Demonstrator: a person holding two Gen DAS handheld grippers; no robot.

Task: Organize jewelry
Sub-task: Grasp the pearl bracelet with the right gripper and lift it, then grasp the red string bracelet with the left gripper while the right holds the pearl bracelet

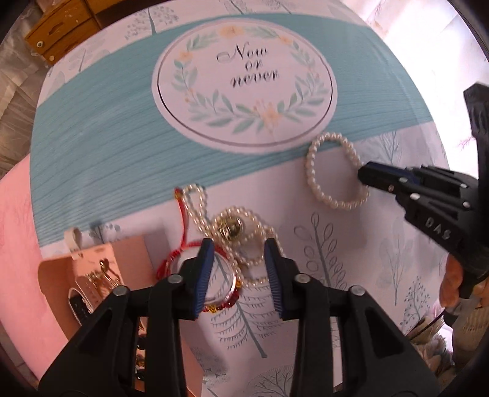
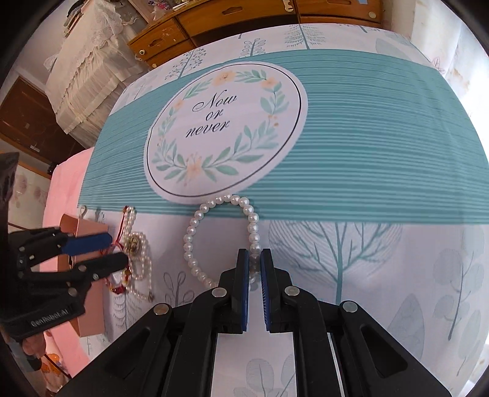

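A white pearl bracelet (image 1: pixel 333 171) lies as a ring on the table; it also shows in the right wrist view (image 2: pixel 195 232). My right gripper (image 2: pixel 254 255) is shut on its near side, and shows in the left wrist view (image 1: pixel 363 177). A heap of jewelry lies to the left: a long pearl necklace (image 1: pixel 244 232), a gold bell (image 1: pixel 230 227), a red cord bracelet (image 1: pixel 180 250) and a silver bangle (image 1: pixel 224 284). My left gripper (image 1: pixel 238 253) is open, its fingers astride the bangle and pearl strands. In the right wrist view the left gripper (image 2: pixel 113 249) hovers over the heap (image 2: pixel 139 259).
A pink open jewelry box (image 1: pixel 88 274) with earrings and clips stands at the left, beside the heap; it also shows in the right wrist view (image 2: pixel 88 308). The tablecloth (image 1: pixel 107 146) has a teal band and a round "Now or never" print. Wooden drawers (image 2: pixel 189 21) stand behind.
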